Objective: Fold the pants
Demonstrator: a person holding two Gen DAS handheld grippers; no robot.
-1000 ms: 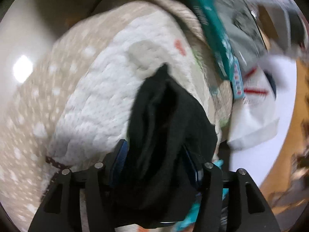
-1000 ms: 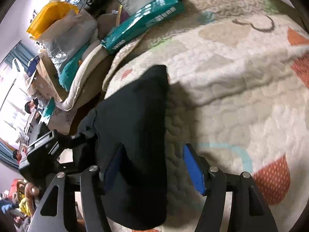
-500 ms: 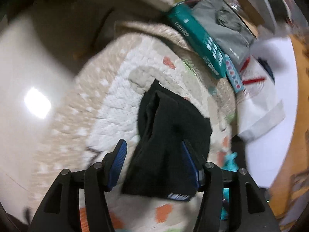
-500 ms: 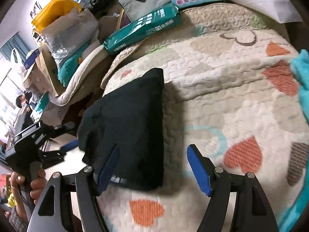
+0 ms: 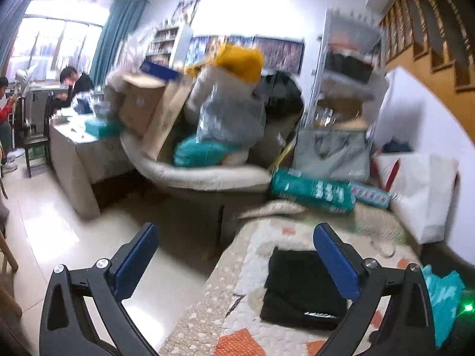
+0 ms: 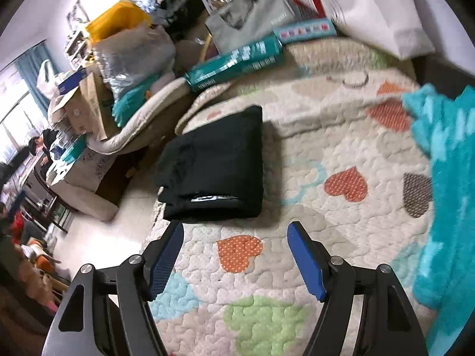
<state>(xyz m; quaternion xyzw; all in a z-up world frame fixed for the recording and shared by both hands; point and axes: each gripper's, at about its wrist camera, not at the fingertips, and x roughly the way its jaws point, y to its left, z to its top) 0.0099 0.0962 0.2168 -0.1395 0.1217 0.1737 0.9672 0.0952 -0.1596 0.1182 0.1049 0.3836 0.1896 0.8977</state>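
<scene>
Left gripper (image 5: 236, 237) has let go of the pants (image 5: 299, 287) and lifted away, jaws spread wide; they lie folded on the quilt (image 5: 207, 320). Right gripper (image 6: 236, 234) has backed off too, spread and empty, with the black pants (image 6: 216, 163) a neat rectangle near the quilt's (image 6: 326, 148) edge.

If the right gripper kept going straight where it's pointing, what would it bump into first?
Probably the quilt, just past the orange heart. The right gripper is open and tilted down at it; the folded black pants lie slightly left of its line. Depth is unclear.
</scene>
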